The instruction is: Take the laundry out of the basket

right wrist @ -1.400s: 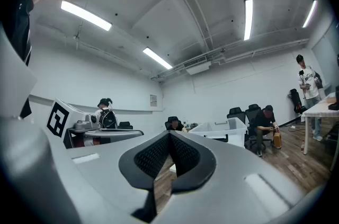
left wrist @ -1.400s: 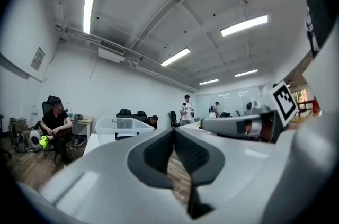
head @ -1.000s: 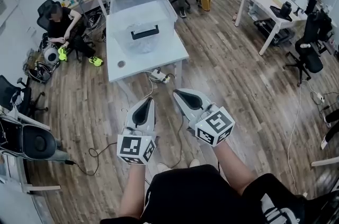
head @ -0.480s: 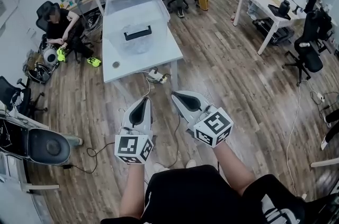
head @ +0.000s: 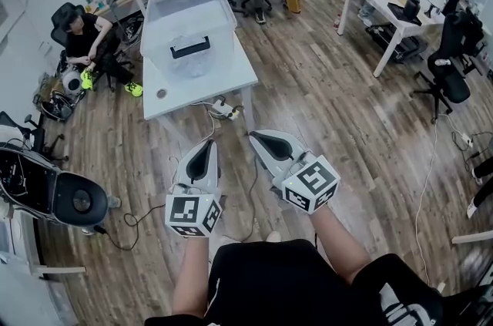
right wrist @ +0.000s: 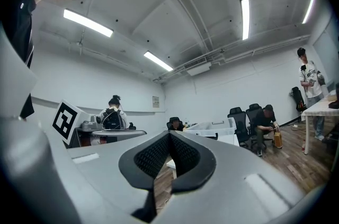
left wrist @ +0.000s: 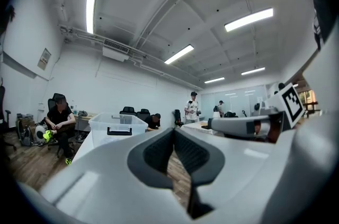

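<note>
Head view has the left hand-held gripper and the right hand-held gripper side by side above the wooden floor, each with its jaws pressed together on nothing. The basket, a clear bin with pale laundry inside, stands on the white worktop. It is well ahead of both, slightly left of the left one.

The right gripper has its jaws pressed together, nothing between them. Beyond their tips stands the clear basket (on a white surface), well apart.
</note>
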